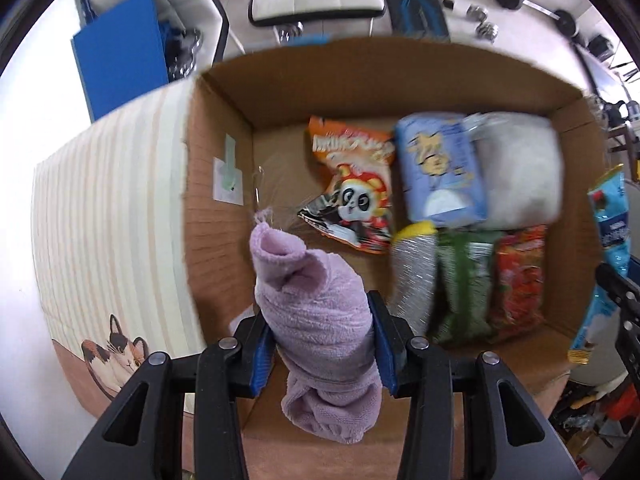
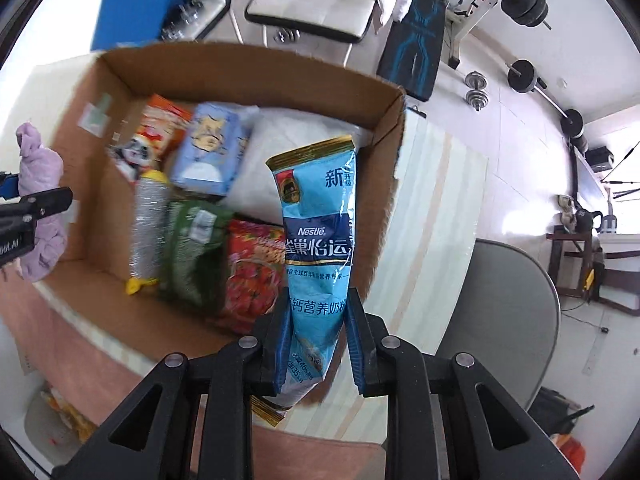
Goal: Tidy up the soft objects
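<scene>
My left gripper (image 1: 318, 320) is shut on a rolled lilac towel (image 1: 316, 312), held over the near left part of an open cardboard box (image 1: 360, 76). My right gripper (image 2: 318, 320) is shut on a blue Nestle milk powder bag (image 2: 316, 232), held upright over the box's right wall (image 2: 384, 184). The towel also shows at the left of the right wrist view (image 2: 40, 200). The blue bag shows at the right edge of the left wrist view (image 1: 612, 240). Inside the box lie an orange panda snack bag (image 1: 352, 184), a light blue pack (image 1: 440, 172), a white pillow pack (image 1: 520, 176), a silver roll (image 1: 412, 280), a green bag (image 1: 464, 284) and a red bag (image 1: 520, 280).
The box stands on a striped cream table mat (image 1: 112, 208) with a cat picture (image 1: 116, 356). A white chair (image 2: 312, 4) stands behind the table and a grey chair (image 2: 508, 320) at its right. Dumbbells (image 2: 476, 92) and a blue board (image 1: 120, 52) lie on the floor.
</scene>
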{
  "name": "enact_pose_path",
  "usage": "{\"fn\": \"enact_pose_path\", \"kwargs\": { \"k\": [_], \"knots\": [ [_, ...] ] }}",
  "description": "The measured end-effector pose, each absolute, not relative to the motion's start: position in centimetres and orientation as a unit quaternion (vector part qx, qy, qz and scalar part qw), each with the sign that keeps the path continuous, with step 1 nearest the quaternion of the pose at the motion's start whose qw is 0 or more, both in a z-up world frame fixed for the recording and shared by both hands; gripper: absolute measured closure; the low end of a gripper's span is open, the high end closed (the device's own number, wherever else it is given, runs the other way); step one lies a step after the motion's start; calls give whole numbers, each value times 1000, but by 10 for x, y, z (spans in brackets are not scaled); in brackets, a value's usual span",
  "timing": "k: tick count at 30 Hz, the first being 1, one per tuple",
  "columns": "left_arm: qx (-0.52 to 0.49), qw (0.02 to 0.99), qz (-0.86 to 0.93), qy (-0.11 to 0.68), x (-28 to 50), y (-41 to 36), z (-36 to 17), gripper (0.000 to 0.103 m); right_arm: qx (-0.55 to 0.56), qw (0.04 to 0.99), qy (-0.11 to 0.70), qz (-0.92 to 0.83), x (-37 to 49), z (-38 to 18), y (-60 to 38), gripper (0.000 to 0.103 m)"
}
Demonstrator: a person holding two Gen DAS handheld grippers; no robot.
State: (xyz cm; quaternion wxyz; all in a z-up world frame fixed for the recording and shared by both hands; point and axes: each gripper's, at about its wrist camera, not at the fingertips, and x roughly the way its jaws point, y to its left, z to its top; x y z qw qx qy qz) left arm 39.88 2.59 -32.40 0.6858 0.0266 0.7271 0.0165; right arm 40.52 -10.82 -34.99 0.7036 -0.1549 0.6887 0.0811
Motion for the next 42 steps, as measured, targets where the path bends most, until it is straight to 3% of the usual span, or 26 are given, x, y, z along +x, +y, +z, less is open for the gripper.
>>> {"fn": "enact_pose_path", "kwargs": {
  "k": [6,8,10,11,13,16,20,22,34,42],
  "knots": [
    [6,651,17,759,408,32,-354,61,-170,678,713,55,422,-388,-105,76],
    [-14,651,7,759,409,36,-353,55,-163,671,722,49,427,-395,-107,73],
    [-17,655,0,755,410,39,-350,37,-139,674,723,53,428,-393,-110,59],
    [-17,659,-1,752,411,40,-345,33,-123,675,725,59,429,-391,-111,53],
    [-19,666,1,745,412,44,-338,20,-96,678,725,74,429,-385,-112,26],
    [-28,679,2,733,411,49,-327,7,-99,686,717,74,428,-381,-107,14],
    [-37,695,-1,718,405,48,-313,5,-87,695,710,71,417,-376,-104,10],
    [-27,701,-1,713,398,44,-306,5,-85,702,704,69,410,-376,-100,0],
    [-6,731,21,682,359,31,-291,5,-33,734,677,40,363,-378,-105,0],
    [-12,761,28,648,331,33,-244,5,-26,758,650,43,353,-338,-102,0]
  ]
}}
